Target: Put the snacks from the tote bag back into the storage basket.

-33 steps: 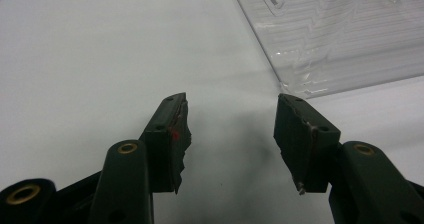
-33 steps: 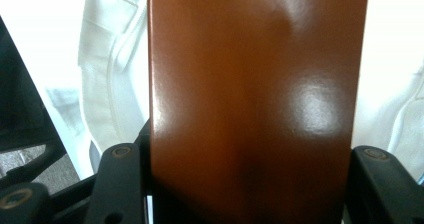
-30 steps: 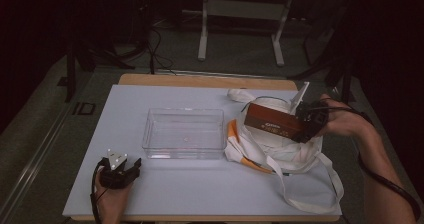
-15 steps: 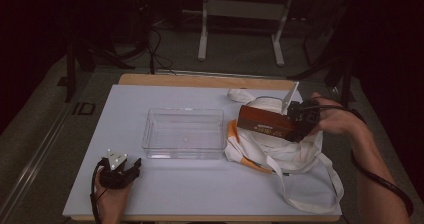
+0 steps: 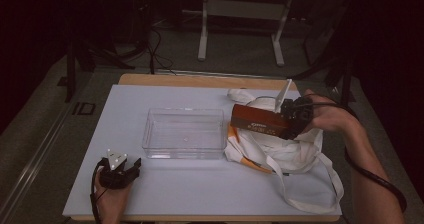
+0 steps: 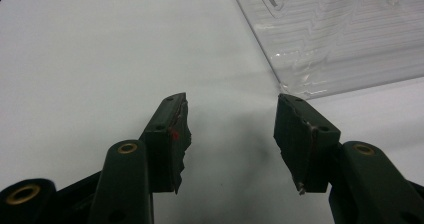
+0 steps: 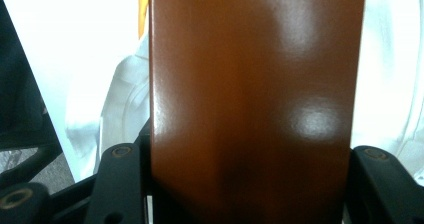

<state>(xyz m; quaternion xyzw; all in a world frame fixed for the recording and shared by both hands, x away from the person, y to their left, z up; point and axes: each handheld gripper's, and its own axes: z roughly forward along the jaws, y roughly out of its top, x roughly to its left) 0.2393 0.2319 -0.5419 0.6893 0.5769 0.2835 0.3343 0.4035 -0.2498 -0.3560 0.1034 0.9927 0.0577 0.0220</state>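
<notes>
Aloft, right gripper [image 5: 289,120] clamps glossy brown rectangular box [image 5: 260,121] over crumpled white cloth bag [image 5: 280,151]; left gripper [image 5: 131,167] rests wide-jawed beside clear plastic tray [image 5: 183,132].

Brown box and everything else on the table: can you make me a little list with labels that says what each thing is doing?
brown box: held in the air by the right tongs, over the bag
white cloth bag: lying crumpled on the table, straps loose
clear plastic tub: empty, mid-table
left tongs: open, holding nothing, resting near the tub's corner
table: white top
</notes>
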